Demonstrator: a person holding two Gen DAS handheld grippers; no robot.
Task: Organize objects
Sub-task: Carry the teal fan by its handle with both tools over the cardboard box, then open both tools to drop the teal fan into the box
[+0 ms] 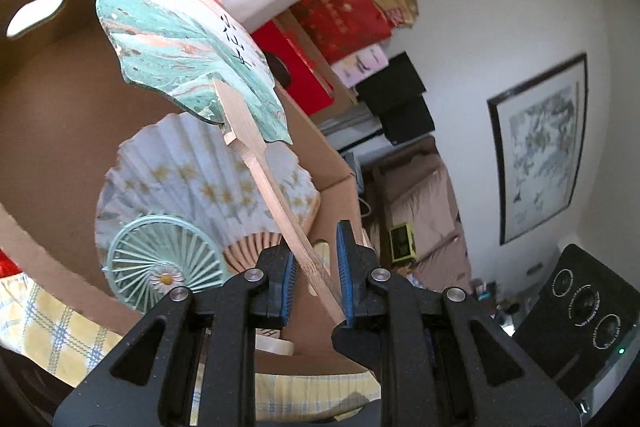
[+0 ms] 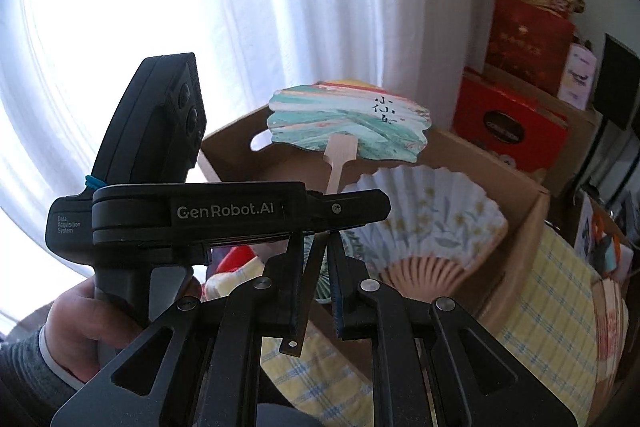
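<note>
i hold the cardboard box (image 1: 60, 99) as the goal, with a pleated paper fan (image 1: 192, 183) and small green fan (image 1: 160, 267) already inside. my left claw (image 1: 316, 267) pinches the painted paddle fan (image 1: 188, 55) by its stick, upright over the box (to drop it blade-first, i judge). only the right view shows my right claw (image 2: 318, 291), clenched on a thin dark strip (image 2: 306, 291).

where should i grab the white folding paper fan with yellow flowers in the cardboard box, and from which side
Grip the white folding paper fan with yellow flowers by its bunched pinkish wooden ribs, coming from above into the open cardboard box. The ribs look rigid and converge, while the pleated paper would probably crush.
</note>
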